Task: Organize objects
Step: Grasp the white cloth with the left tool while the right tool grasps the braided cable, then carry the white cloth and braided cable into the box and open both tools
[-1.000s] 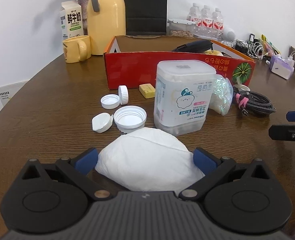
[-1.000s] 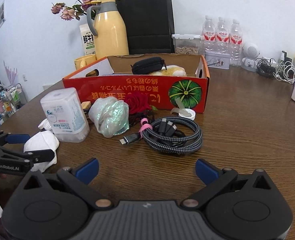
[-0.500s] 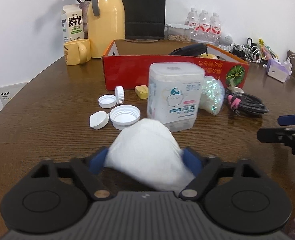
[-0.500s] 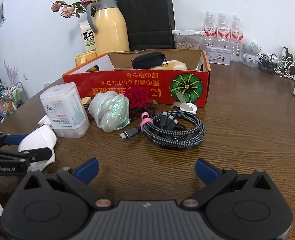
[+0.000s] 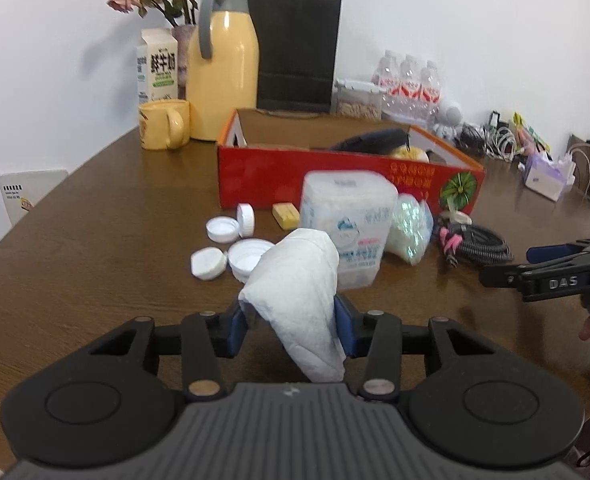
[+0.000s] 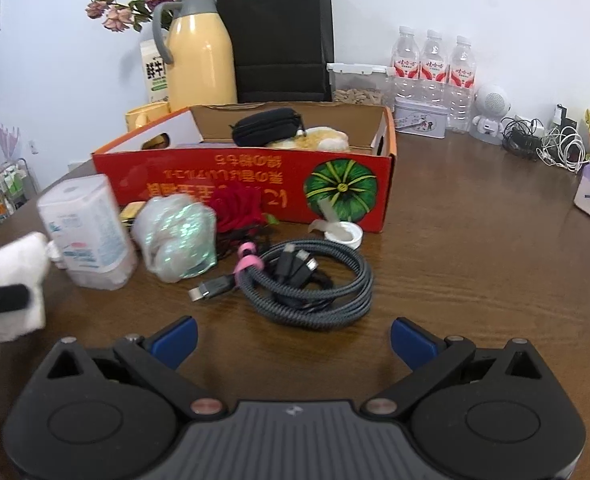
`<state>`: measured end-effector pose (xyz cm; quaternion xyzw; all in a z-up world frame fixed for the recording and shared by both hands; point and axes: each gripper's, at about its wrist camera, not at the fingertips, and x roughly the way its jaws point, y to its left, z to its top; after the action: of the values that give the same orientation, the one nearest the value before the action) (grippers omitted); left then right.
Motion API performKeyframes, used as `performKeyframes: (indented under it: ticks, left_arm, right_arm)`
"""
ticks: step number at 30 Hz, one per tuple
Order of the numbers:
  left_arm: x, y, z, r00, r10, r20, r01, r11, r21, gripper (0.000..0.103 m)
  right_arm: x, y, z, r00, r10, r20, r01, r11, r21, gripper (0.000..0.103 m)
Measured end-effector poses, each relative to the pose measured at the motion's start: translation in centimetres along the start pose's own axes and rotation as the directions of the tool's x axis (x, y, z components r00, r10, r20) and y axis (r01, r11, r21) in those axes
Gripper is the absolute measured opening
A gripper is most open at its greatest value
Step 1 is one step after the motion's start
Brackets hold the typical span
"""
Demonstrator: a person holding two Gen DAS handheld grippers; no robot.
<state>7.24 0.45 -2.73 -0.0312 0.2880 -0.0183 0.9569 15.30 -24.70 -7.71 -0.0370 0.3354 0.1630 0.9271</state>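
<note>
**White mask pinched in my left claw, right claw empty**

My left gripper point(image 5: 291, 326) has its jaws closing on a crumpled white fabric face mask point(image 5: 299, 292). Both blue pads press into its sides, and the mask bulges up between them, folded into a peak and clear of the brown wooden table point(image 5: 95, 248). In my right wrist view the same mask point(image 6: 13, 280) shows at the far left edge, with one black finger of the left gripper across it.

My right gripper point(image 6: 293, 338) stands wide open with nothing between its blue pads, held above bare table just short of a coiled grey braided cable with a pink tie point(image 6: 311, 280).

Just beyond the mask stands a translucent white plastic cotton-swab box point(image 5: 347, 224), upright. To its left lie four white plastic bottle caps point(image 5: 231, 242) and a small yellow block point(image 5: 285, 215). On its other side sits an iridescent crinkled plastic bag point(image 5: 411, 230), touching or nearly touching it.

Behind these is an open red cardboard box with a green pumpkin print point(image 6: 255, 184). Inside it are a black zip pouch point(image 6: 267, 126) and something pale yellow that I cannot make out.
</note>
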Motion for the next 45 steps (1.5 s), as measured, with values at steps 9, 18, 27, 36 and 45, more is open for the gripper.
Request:
performKeyframes:
  ticks: [9, 18, 27, 36, 45]
  left_arm:
    - [-0.7, 1.2, 0.6, 1.0, 0.023, 0.009, -0.023, 0.999, -0.044, 0.045]
    - [-0.7, 2.3, 0.7, 0.999, 0.039, 0.008, -0.038, 0.996, -0.082, 0.045]
    - [-0.5, 2.8, 0.6, 0.999, 0.036, 0.007, -0.035, 0.994, -0.105, 0.045]
    - [-0.7, 3.4, 0.6, 0.999, 0.041, 0.016, -0.038, 0.991, -0.125, 0.045]
    - [-1.0, 4.0, 1.5, 0.998, 0.05, 0.046, -0.043, 0.99, -0.132, 0.045]
  right_arm:
    - [3.1, -0.6, 2.4, 0.998, 0.015, -0.061, -0.021, 0.994, -0.107, 0.103]
    - [5.4, -1.2, 3.2, 0.993, 0.093, -0.08, -0.102, 0.988, -0.116, 0.103]
    - [4.7, -0.7, 3.0, 0.992, 0.114, -0.055, -0.12, 0.985, -0.128, 0.089]
    - [3.9, -0.8, 2.5, 0.994, 0.105, -0.015, -0.106, 0.988, -0.111, 0.087]
    - [2.2, -1.1, 2.6, 0.994, 0.099, 0.046, -0.094, 0.991, -0.093, 0.085]
